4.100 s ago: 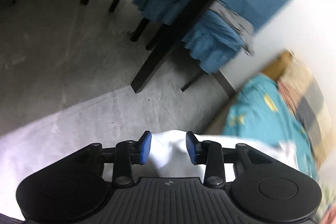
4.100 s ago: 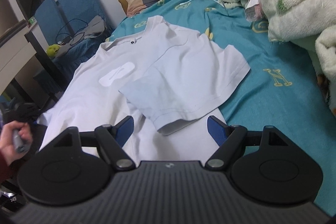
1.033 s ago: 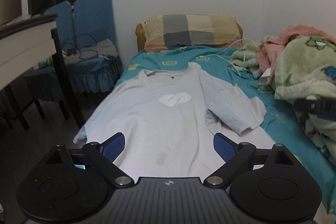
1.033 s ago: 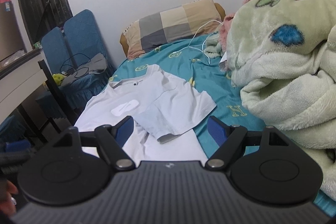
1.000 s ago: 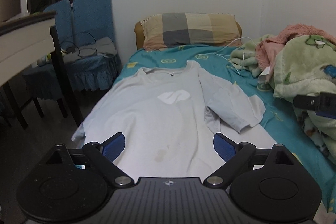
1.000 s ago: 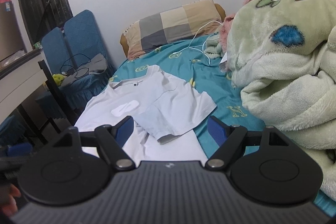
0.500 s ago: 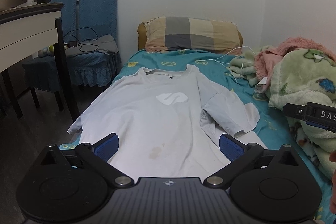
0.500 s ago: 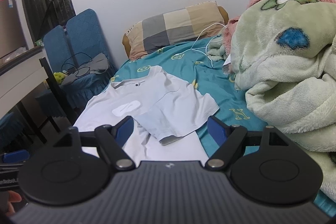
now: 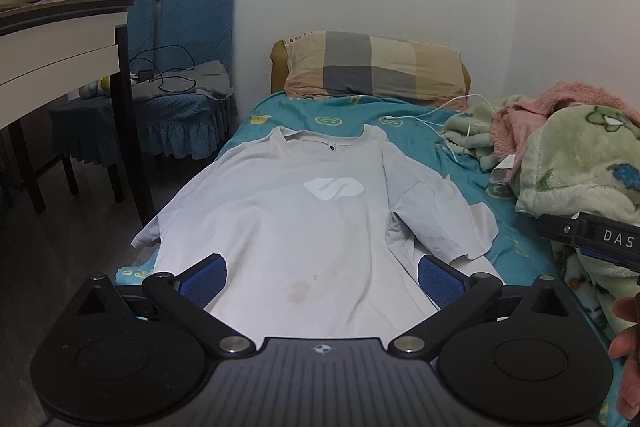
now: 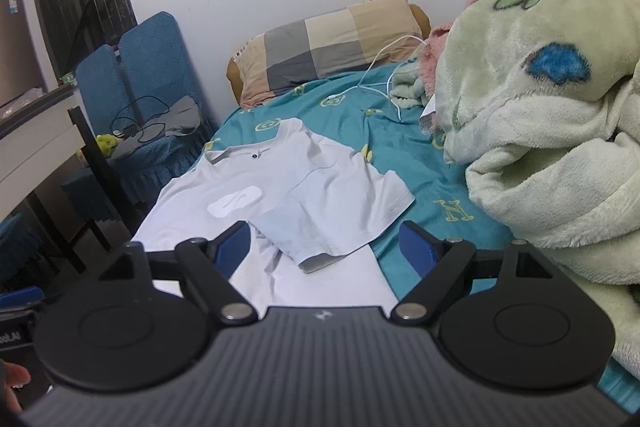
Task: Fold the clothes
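Note:
A pale white T-shirt (image 9: 304,219) with a white chest logo lies spread face up on the teal bed sheet (image 9: 440,155), collar toward the pillow. Its right sleeve (image 10: 340,211) is folded in over the body; the left sleeve (image 9: 148,235) hangs at the bed's left edge. My left gripper (image 9: 322,277) is open above the shirt's hem, nothing between its blue pads. In its own view my right gripper (image 10: 326,247) is open too, hovering near the folded sleeve and holding nothing. Part of the right gripper's body (image 9: 592,237) shows at the right edge of the left wrist view.
A checked pillow (image 9: 376,71) lies at the bed's head. A heap of green and pink blankets (image 10: 540,123) fills the bed's right side, with a white cable (image 10: 376,75) beside it. Blue chairs (image 9: 180,67) and a desk (image 9: 52,43) stand left of the bed.
The left wrist view has tipped up a little, showing more wall and a picture. The left jaws stand slightly wider than a second ago. The shirt and the right gripper have not moved.

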`<action>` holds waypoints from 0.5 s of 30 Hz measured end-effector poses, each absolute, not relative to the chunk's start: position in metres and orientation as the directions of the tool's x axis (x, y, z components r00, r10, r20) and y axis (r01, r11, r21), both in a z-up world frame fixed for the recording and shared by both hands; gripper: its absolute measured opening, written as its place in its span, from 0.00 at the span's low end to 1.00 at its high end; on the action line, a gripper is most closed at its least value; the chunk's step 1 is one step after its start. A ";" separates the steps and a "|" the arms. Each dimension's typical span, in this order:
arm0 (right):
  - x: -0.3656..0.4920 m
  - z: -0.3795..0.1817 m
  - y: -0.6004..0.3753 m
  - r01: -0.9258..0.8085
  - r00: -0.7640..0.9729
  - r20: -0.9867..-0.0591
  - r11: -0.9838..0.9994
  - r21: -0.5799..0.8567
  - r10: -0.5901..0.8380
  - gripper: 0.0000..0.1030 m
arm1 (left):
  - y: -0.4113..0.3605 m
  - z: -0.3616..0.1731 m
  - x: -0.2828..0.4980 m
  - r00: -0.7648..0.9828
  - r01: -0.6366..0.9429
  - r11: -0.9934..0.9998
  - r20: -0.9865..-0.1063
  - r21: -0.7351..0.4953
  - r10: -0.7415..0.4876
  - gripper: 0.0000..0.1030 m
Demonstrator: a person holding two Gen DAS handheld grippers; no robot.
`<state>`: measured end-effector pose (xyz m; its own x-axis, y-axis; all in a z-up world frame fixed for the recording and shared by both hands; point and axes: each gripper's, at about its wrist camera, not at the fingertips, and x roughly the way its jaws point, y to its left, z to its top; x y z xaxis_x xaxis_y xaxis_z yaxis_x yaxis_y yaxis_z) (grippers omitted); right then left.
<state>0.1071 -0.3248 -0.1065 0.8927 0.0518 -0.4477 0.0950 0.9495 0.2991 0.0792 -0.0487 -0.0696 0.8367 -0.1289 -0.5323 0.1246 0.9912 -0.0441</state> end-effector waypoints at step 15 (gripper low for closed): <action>0.161 -0.127 -0.356 0.140 0.859 -0.483 0.830 0.539 0.169 0.79 | -0.028 -0.076 0.102 0.818 0.014 0.987 -0.566 -0.157 -0.102 1.00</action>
<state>0.1609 -0.3562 -0.1274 0.8593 0.1689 -0.4828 0.1399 0.8303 0.5395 0.1025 -0.0277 -0.0756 0.8181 -0.1016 -0.5661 0.0137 0.9874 -0.1574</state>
